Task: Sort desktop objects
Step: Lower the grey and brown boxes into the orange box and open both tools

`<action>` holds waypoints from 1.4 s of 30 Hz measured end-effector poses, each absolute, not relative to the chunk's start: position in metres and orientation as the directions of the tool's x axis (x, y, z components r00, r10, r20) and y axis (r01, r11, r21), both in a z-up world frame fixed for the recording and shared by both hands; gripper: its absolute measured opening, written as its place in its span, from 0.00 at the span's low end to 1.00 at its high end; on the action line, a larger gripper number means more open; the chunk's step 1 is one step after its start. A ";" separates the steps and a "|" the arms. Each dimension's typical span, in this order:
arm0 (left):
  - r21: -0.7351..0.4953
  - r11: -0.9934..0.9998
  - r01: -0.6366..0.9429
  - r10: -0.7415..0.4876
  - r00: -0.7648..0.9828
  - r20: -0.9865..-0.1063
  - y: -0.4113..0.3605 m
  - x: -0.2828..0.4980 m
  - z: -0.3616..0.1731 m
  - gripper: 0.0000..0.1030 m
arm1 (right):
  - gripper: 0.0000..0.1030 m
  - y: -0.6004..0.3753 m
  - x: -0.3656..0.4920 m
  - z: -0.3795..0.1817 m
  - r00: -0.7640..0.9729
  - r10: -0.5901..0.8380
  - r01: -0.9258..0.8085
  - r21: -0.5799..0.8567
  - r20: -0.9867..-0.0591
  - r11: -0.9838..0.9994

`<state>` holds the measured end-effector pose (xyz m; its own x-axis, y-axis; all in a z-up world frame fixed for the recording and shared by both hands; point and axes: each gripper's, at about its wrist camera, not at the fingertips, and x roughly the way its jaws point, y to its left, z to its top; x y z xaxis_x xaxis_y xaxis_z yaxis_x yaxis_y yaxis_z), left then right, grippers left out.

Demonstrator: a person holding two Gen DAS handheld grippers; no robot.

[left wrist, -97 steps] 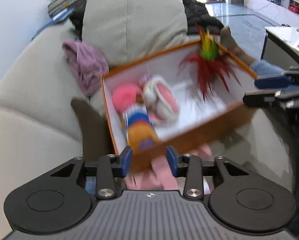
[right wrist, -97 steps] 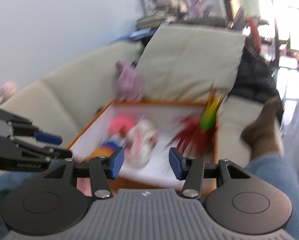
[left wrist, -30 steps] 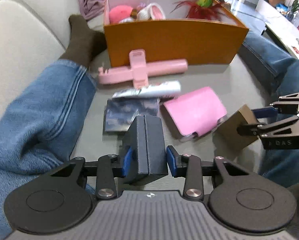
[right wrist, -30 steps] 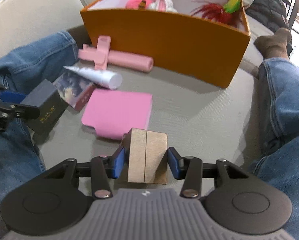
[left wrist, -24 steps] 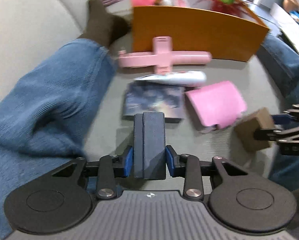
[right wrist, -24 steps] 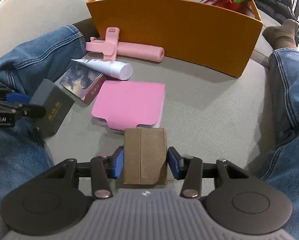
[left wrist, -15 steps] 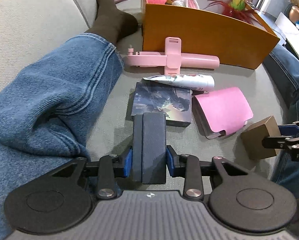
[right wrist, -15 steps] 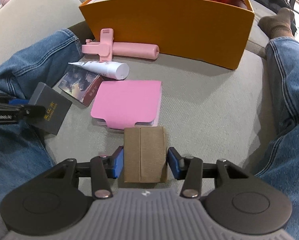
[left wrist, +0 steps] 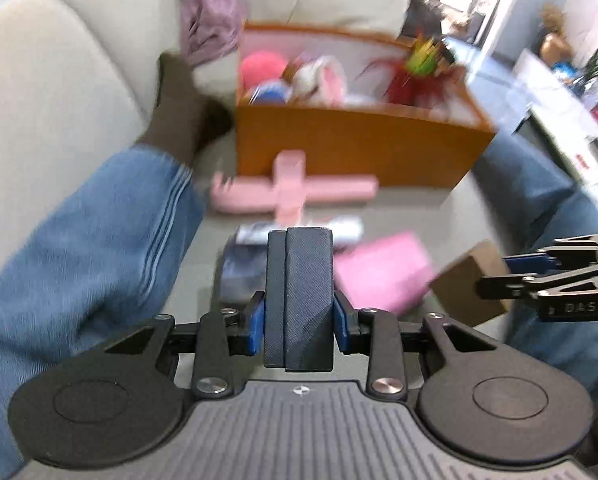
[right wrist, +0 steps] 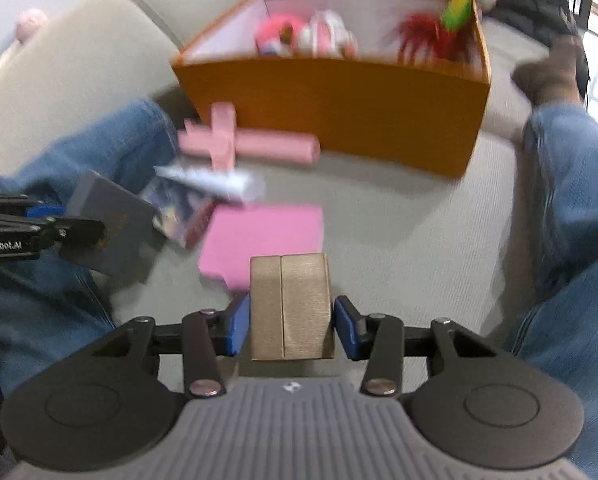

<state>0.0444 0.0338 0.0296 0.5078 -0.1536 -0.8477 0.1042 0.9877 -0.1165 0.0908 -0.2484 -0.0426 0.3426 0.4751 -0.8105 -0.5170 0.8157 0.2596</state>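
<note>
My left gripper (left wrist: 299,316) is shut on a dark grey box (left wrist: 299,296) and holds it above the sofa seat. My right gripper (right wrist: 291,324) is shut on a tan cardboard box (right wrist: 289,306), also lifted. Each shows in the other's view: the tan box (left wrist: 465,286) at the right, the dark box (right wrist: 111,224) at the left. An orange box (left wrist: 355,148) holding toys stands ahead. In front of it lie a pink phone holder (left wrist: 291,194), a white tube (right wrist: 215,180), a picture card box (right wrist: 181,208) and a pink notepad (right wrist: 265,236).
The person's jeans-clad legs (left wrist: 95,240) flank the seat on both sides (right wrist: 571,208), with a dark sock (left wrist: 175,108) by the orange box. A purple cloth (left wrist: 211,28) lies on the sofa back. A white table (left wrist: 571,92) stands at far right.
Both grippers have lifted and tilted up with their boxes still held, so the orange box's inside now shows. The objects on the seat have not moved.
</note>
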 end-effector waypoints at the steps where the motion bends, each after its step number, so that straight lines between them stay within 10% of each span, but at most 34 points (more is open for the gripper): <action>1: -0.121 0.986 0.118 -0.165 0.520 -0.838 0.031 0.048 0.037 0.37 | 0.46 -0.249 0.094 -0.035 0.353 0.491 -0.518 0.270 -0.796 0.811; 14: -0.068 0.972 0.224 -0.208 0.695 -0.688 -0.006 0.151 0.123 0.37 | 0.46 -0.241 0.184 0.059 0.527 0.608 -0.523 0.338 -0.594 0.783; 42: -0.150 0.984 0.099 -0.173 0.300 -0.938 0.003 0.277 -0.028 0.40 | 0.48 -0.193 0.315 -0.086 0.145 0.585 -0.334 0.517 -0.798 0.788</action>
<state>0.2775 0.0034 -0.0282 0.3002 -0.1728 -0.9381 0.0988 0.9838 -0.1496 0.3148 -0.1935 -0.0859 0.1446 0.5852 -0.7979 -0.3341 0.7879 0.5173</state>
